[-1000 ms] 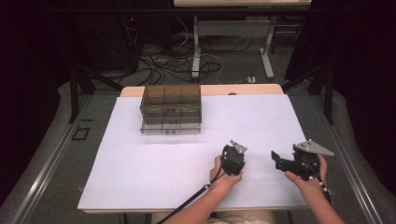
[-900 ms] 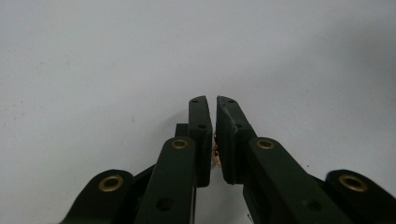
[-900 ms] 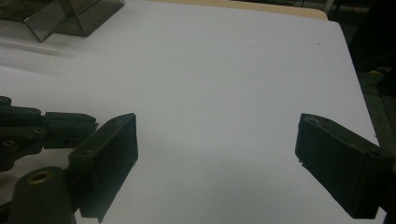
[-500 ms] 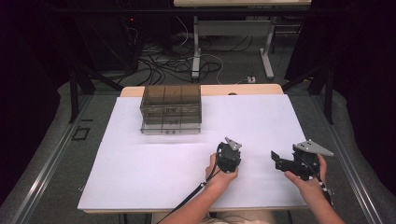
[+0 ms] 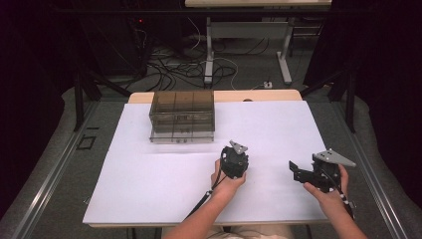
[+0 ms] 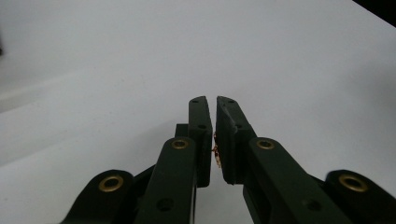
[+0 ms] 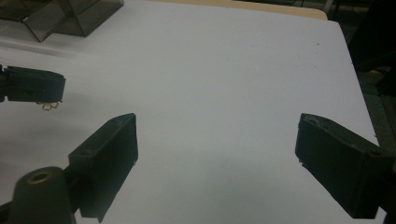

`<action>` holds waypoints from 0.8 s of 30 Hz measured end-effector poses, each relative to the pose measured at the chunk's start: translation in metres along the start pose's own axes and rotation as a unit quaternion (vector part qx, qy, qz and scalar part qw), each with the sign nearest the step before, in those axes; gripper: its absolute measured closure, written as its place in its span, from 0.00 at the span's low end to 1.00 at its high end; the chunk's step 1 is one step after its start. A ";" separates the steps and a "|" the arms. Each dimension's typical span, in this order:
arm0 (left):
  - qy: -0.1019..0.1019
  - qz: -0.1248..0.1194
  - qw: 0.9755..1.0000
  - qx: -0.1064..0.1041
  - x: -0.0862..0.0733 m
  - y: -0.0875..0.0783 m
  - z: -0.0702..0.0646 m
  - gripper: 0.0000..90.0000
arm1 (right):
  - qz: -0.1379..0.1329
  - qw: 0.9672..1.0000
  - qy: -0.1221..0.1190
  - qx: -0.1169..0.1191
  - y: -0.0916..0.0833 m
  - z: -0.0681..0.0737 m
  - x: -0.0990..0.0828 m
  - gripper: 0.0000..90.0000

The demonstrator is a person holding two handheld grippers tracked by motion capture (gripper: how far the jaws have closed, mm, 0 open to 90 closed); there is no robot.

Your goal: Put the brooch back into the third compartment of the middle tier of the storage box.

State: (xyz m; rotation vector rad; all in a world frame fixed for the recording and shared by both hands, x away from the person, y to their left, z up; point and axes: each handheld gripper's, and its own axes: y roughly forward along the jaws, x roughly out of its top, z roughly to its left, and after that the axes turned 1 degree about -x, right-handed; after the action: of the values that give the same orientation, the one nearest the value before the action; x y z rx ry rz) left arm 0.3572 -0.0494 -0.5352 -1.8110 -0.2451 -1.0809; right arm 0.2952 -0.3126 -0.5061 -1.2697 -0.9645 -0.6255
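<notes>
A small gold-coloured wire piece [image 6: 216,150] is pinched between the closed jaws of the left tool [image 6: 209,100], which is held over the white bench [image 5: 159,164]. The right tool [image 7: 217,140] is held released, jaws wide apart, nearby. A smoky clear drawer box [image 5: 182,115] stands farther back.

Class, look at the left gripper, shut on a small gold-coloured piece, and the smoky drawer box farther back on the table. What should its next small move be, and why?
Probably carry the left gripper onward toward the drawer box. Its jaws are shut on a tiny gold-coloured piece, held above the white table cover, and the box stands apart from it. The right gripper is open, with nothing between its jaws.
</notes>
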 end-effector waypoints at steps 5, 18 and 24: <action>-0.002 -0.006 1.000 0.007 0.004 -0.007 0.010 0.94 | 0.002 1.000 0.001 0.001 0.000 0.000 0.000 0.14; -0.024 -0.014 0.999 0.017 0.010 -0.020 0.030 0.94 | 0.003 1.000 0.000 -0.001 0.000 0.000 0.000 0.14; -0.039 -0.025 0.999 0.021 0.013 -0.027 0.040 0.94 | 0.002 1.000 0.004 0.002 0.000 0.001 0.000 0.14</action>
State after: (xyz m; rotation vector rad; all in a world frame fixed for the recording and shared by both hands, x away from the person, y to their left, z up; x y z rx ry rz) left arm 0.3716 -0.0070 -0.5133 -1.8204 -0.3592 -1.0346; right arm 0.2949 -0.3119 -0.5059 -1.2649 -0.9565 -0.6247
